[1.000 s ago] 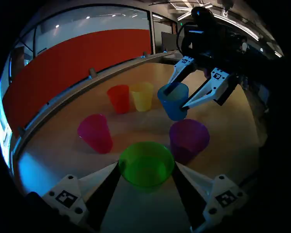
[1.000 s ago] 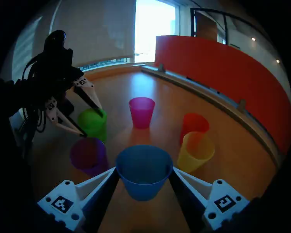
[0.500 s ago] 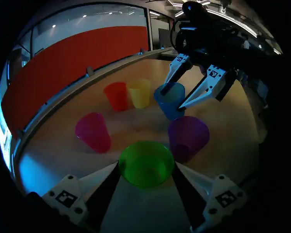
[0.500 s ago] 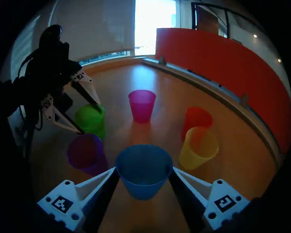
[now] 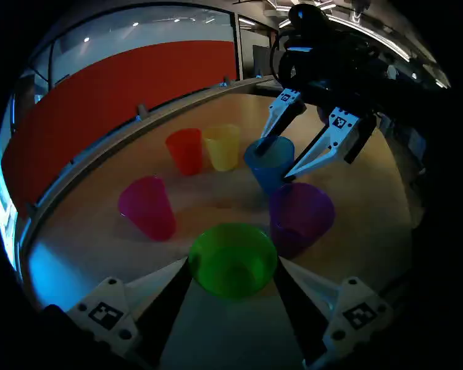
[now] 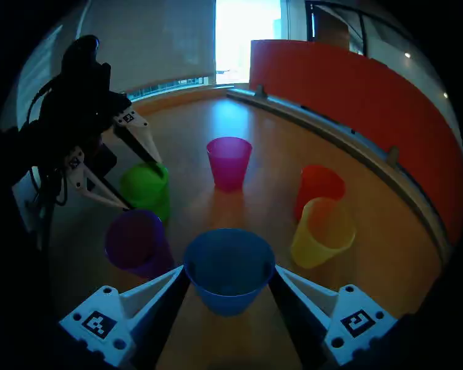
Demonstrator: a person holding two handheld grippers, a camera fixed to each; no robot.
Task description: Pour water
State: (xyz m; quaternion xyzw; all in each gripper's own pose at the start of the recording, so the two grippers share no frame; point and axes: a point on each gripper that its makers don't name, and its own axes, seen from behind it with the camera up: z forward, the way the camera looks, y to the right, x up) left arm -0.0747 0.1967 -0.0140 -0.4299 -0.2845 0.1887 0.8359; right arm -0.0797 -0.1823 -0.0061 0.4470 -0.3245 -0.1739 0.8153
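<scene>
Wooden tabletop [image 6: 256, 123] in an office space; red wall panel [image 6: 367, 98] along its far edge; bright window [image 6: 247, 31] at the top of the right gripper view.

Fingers of the left gripper [image 5: 232, 274] are narrowed onto the green cup [image 5: 232, 256], one pressing each side of its wall; cup upright at bottom centre of the left gripper view. Fingers of the right gripper [image 6: 229, 280] do the same on the blue cup [image 6: 229, 265]; upright at bottom centre of its own view.

From the left gripper view the blue cup sits centre-right, just behind the purple cup [image 5: 300, 213], rim roughly level; can't tell if its base is on the wood or just off it. Farther out: pink cup [image 5: 148, 206] left of centre, standing alone; red cup [image 5: 185, 151] and yellow cup [image 5: 223, 147] side by side farther back, touching or nearly, can't tell which; six in all.

Water: no level readable in any cup, since tinted plastic and dim light hide it; no stream, no puddle on the wood.

Status, my read: both grasps done; nothing tipped, so the pour itself hasn't started. Left to do: bring one held cup over the other's rim (green and blue are near but apart, purple just beside the gap); tilt; empty; set both down. Source versus receiver isn't clear from this.
</scene>
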